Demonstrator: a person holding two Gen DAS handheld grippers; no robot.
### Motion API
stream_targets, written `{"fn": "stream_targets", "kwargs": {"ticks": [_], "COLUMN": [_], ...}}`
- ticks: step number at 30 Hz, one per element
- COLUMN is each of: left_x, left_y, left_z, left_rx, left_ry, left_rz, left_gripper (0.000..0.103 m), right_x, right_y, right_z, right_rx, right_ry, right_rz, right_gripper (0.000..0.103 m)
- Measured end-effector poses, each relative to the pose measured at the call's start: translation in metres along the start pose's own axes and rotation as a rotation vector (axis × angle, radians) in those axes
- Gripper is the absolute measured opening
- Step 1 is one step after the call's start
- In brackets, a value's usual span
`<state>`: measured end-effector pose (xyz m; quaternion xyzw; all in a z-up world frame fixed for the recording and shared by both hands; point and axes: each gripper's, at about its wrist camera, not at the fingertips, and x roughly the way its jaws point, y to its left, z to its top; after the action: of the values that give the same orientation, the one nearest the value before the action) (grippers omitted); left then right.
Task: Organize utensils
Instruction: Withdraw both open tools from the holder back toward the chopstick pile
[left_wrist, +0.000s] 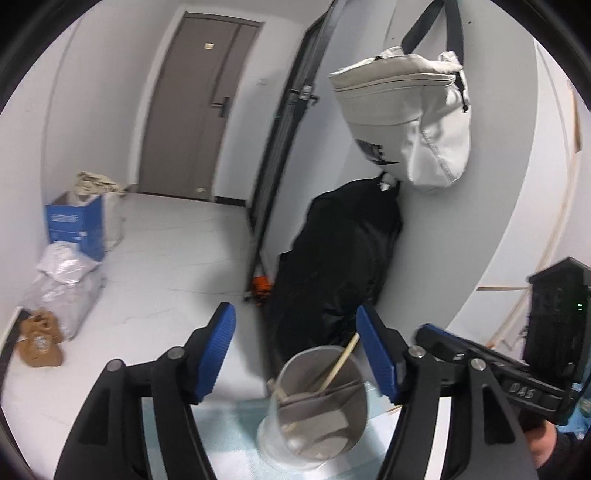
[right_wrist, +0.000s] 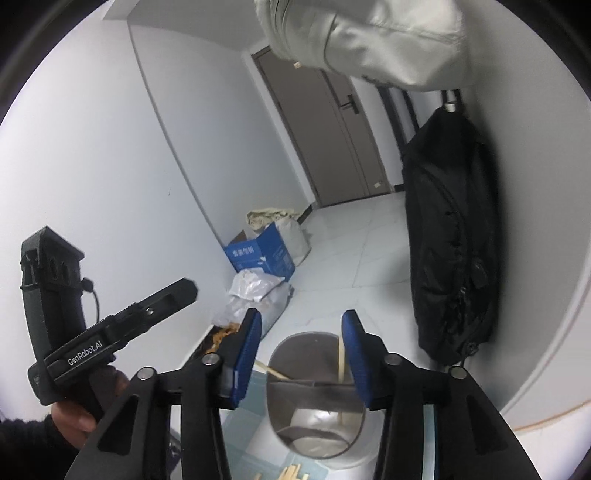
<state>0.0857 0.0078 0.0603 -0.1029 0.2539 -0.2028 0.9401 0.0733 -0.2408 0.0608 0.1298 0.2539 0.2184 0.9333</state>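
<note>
Up front in the left wrist view, the left gripper stands wide open and holds nothing. Just below and between its blue pads sits a steel utensil holder with a wooden chopstick leaning in it; the right gripper lies just beside, to the right.

Next, in the right wrist view, the right gripper is partly open and empty, the utensil holder between and just beyond its pads, chopsticks inside. To its left hangs the left gripper, held by a hand.
</note>
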Motion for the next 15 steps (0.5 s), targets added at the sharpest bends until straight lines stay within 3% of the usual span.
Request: {"fn": "stream_targets", "kwargs": {"ticks": [6, 10, 12, 15], "left_x": [-0.028, -0.04, -0.044, -0.053], "left_y": [0.0, -0.008, -0.014, -0.019], "left_z": [-0.01, -0.015, -0.017, -0.023], "left_rx": [-0.058, -0.044, -0.028, -0.019], "left_ry": [-0.014, -0.023, -0.021, -0.03], "left_rz": [0.109, 0.178, 0.212, 0.245], "left_gripper": [0.074, 0.075, 0.075, 0.076], "right_x": [-0.031, -0.048, -0.055, -0.063], "right_y": [0.007, 0.016, 0.023, 0.03], "right_z": [-0.012, -0.02, -0.026, -0.033], "right_rx": [0.028, 0.018, 0.009, -0.001], "right_ry": [-0.035, -0.055, -0.067, -0.083], "right_rz": [-0.017, -0.027, -0.034, -0.026], "right_gripper": [0.067, 0.076, 0.085, 0.088]}}
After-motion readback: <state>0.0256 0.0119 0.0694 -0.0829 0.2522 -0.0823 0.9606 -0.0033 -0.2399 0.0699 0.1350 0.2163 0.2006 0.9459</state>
